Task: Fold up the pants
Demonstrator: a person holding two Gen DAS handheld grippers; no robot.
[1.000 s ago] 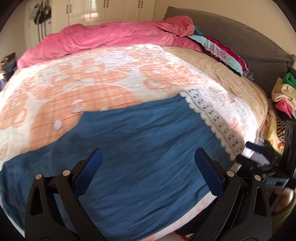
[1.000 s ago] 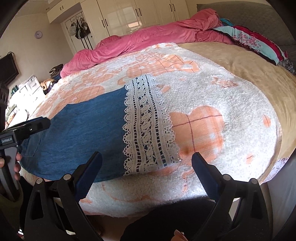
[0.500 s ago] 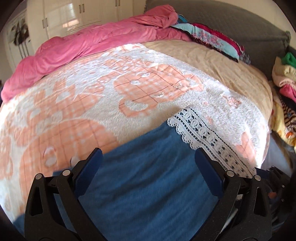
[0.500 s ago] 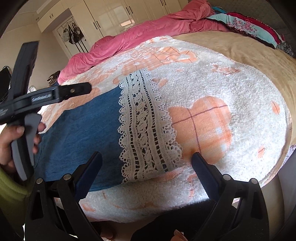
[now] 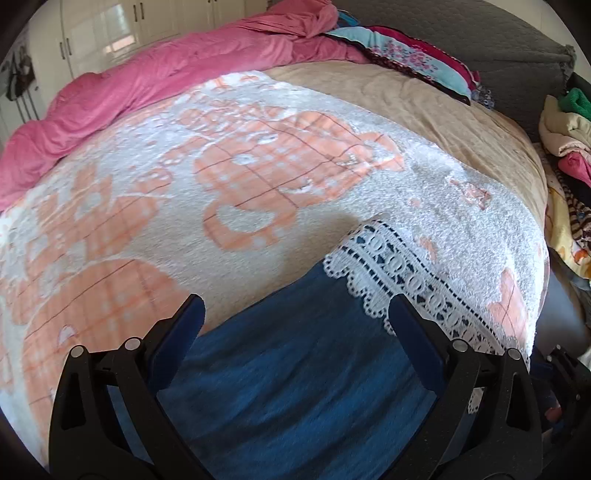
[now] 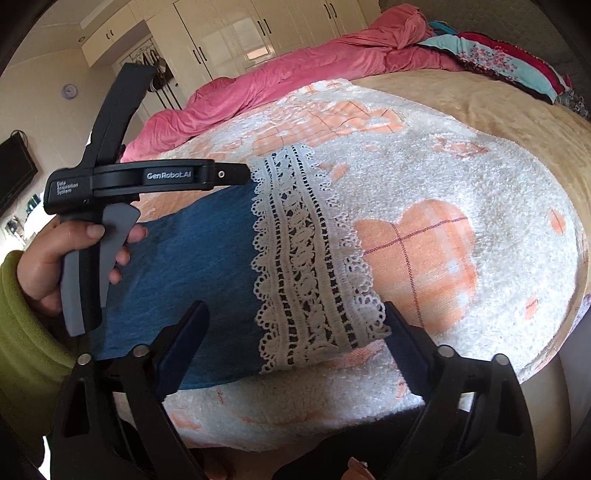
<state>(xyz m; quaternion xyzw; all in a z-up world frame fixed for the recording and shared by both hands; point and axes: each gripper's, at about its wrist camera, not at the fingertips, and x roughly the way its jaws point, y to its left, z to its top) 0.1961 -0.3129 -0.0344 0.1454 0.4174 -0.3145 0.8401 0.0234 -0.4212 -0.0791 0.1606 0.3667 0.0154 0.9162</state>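
left gripper [image 5: 295, 321] slid toward lace hem [image 6: 306, 258]; fingers spread over pants [image 5: 295, 387]; right gripper [image 6: 295, 332] narrowing, empty.

A home bedroom

A wide bed under a fluffy white-and-peach blanket [image 5: 258, 192] fills the frame; rumpled pink duvet [image 6: 295, 74] along the top, glossy cream wardrobe doors [image 6: 236, 33] upper left, grey quilted headboard [image 5: 480, 40] upper right.

A white fleece blanket [image 5: 258, 229] with orange checked patches covers the bed, with a tan sheet [image 5: 424, 107] at its two o'clock side. A rumpled pink duvet [image 5: 177, 70] lies along the far edge toward twelve o'clock, cream wardrobes [image 6: 236, 33] behind it. A pile of clothes [image 5: 565, 133] sits at three o'clock.
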